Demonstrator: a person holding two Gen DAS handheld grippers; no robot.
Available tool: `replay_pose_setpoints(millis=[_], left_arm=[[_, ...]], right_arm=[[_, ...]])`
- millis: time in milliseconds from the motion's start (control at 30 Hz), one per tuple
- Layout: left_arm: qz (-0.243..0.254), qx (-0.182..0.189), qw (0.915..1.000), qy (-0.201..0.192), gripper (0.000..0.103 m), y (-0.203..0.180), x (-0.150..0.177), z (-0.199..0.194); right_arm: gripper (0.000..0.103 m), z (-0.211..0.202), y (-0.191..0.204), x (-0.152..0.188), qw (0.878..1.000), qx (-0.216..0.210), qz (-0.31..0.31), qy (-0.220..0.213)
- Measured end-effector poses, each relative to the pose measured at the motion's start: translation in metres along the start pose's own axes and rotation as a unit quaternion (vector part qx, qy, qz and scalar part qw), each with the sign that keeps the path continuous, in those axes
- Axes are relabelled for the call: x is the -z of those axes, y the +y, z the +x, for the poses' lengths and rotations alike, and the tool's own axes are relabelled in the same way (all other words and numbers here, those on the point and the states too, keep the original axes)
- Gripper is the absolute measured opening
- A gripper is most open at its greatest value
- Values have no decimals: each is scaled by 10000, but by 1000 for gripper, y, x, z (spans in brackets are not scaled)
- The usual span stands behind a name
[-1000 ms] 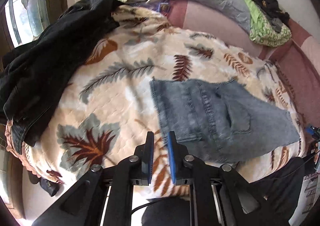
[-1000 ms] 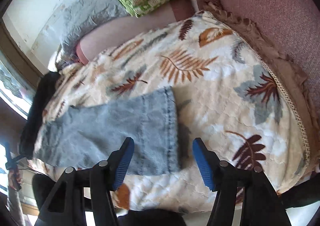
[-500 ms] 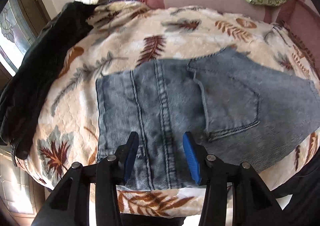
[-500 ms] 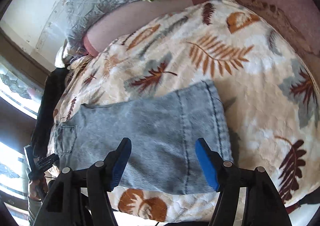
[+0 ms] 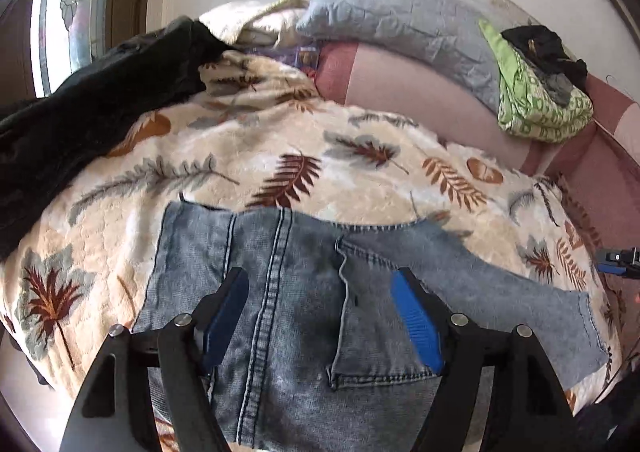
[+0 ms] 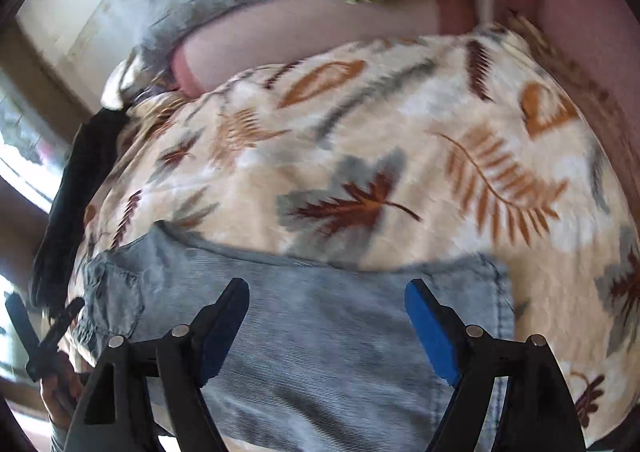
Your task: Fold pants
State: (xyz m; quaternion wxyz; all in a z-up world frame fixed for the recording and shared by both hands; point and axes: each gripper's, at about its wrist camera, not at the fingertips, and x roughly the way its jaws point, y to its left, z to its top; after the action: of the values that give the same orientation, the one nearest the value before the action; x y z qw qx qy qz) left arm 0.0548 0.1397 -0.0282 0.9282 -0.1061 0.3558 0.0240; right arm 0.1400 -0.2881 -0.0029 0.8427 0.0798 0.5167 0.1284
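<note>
Light-blue denim pants (image 5: 304,292) lie folded flat on a leaf-patterned blanket (image 5: 280,139), with the back pocket facing up. My left gripper (image 5: 320,284) hovers over the waist and pocket end; its jaws are opening and the blue pads press on nothing. The right wrist view, blurred by motion, shows the pants (image 6: 320,312) from the leg-hem end. My right gripper (image 6: 326,292) hangs over that leg part, its jaws opening too, with only flat denim below them. The left gripper (image 6: 44,332) shows small at the far left there.
A black jacket (image 5: 88,103) is heaped at the blanket's left. Behind lie a grey quilt (image 5: 400,19), a cream cloth (image 5: 256,19) and a green patterned bundle (image 5: 540,103) topped by dark clothing. A window (image 5: 64,11) is at the left, and pink upholstery (image 5: 600,179) runs along the right.
Both grippers have widened, the left from nearly shut. The left moved from beside the pants to over the waist and pocket. The right slid left along the leg, away from the hem.
</note>
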Motion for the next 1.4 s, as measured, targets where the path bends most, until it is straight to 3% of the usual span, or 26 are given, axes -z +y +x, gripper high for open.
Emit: replay_pose_setpoints(millis=[100,200,367,467,500,567,633,800,867,967,1067,1167,1233,1400], left_arm=[[183,-59,9993,310,75,0,10,23],[-37,-127,9971,755,75,10,26,45],[-119,-88,9976,683,75,15,24,45],[-184,-69,9975,681,75,16,24,46],[-190,-76,9974,689,75,16,24,47],[-181,-99,9974,691,75,16,23,48],[-170,-125,9974,682,75,15,24,48],[-33,-274,9972,688,75,10,25,52],[20,-348,9971,679,75,7,25,52],[61,-399,9971,650,75,6,26,51],[103,-414,9973,602,75,5,28,49],[171,-453,9974,527,75,3,29,46],[233,-466,9976,462,75,0,30,43],[468,-400,9980,137,75,-13,33,29]], right_arm=[[83,34,79,-29,9959,-370,-803,202],[81,84,144,-42,9873,-524,-1391,555],[63,162,203,-49,9720,-320,-2034,1128],[43,196,211,-47,9648,-286,-2120,1532],[23,205,213,-44,9608,-333,-2162,1705],[17,207,222,-37,9542,-124,-2503,1631],[3,201,229,-36,9515,152,-2760,1349],[3,214,235,-29,9402,655,-3155,1100],[3,214,234,-25,9433,795,-3106,864],[14,198,228,-28,9497,1164,-2882,373],[32,166,212,-22,9723,646,-2229,296],[47,111,185,0,9857,236,-1666,-63],[64,76,159,20,9931,-141,-1154,-173],[66,32,54,57,9962,-768,385,-165]])
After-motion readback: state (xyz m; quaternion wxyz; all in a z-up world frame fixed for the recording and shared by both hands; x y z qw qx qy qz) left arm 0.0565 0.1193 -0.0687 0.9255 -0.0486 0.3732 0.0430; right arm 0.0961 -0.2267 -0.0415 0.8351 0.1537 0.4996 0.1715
